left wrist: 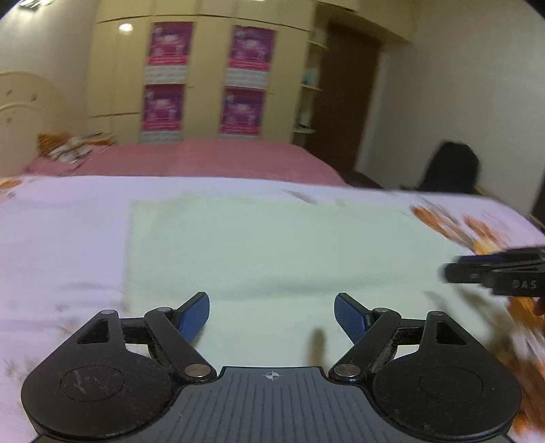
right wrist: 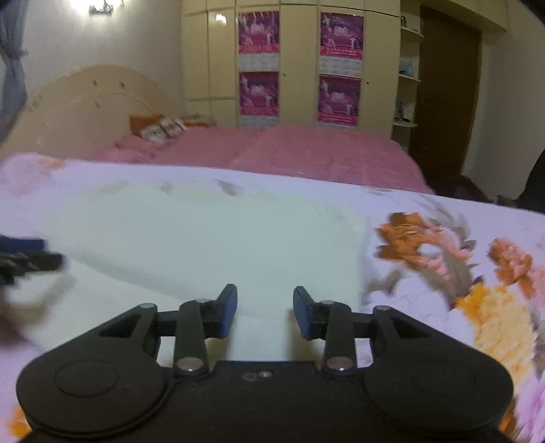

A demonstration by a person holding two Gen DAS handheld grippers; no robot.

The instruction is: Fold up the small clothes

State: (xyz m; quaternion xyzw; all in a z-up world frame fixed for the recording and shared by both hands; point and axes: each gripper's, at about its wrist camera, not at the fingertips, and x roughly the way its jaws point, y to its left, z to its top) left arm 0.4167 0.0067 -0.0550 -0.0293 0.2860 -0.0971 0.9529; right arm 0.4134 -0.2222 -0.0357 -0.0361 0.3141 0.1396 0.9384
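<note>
- Lying flat on the flowery bedspread point(right wrist: 442, 259), with one long fold line across it: pale green cloth point(left wrist: 272, 245), filling the middle of both views.
- Hanging just above the near edge of the cloth: left gripper point(left wrist: 271, 317), jaws spread wide, nothing between them.
- Hanging over the cloth's near right part: right gripper point(right wrist: 265, 315), jaws partly apart, nothing between them, cloth let go.
- Peeking in at 3 o'clock in the left view: the other tool's tip, seen from the side.
- Could go wrong: grabbing the bedspread along with the cloth, because both are soft and lie pressed together.
- Could go wrong: pinching only the top layer, so the fold slides open or ends up crooked.
- Could go wrong: tools bumping, being near each other.
- Writing: small pale letters on that tool at 3 o'clock, too blurry to be sure of.
- Posters point(right wrist: 259, 32) on the cupboard at 12 o'clock: pink, words too blurry to read.
</note>
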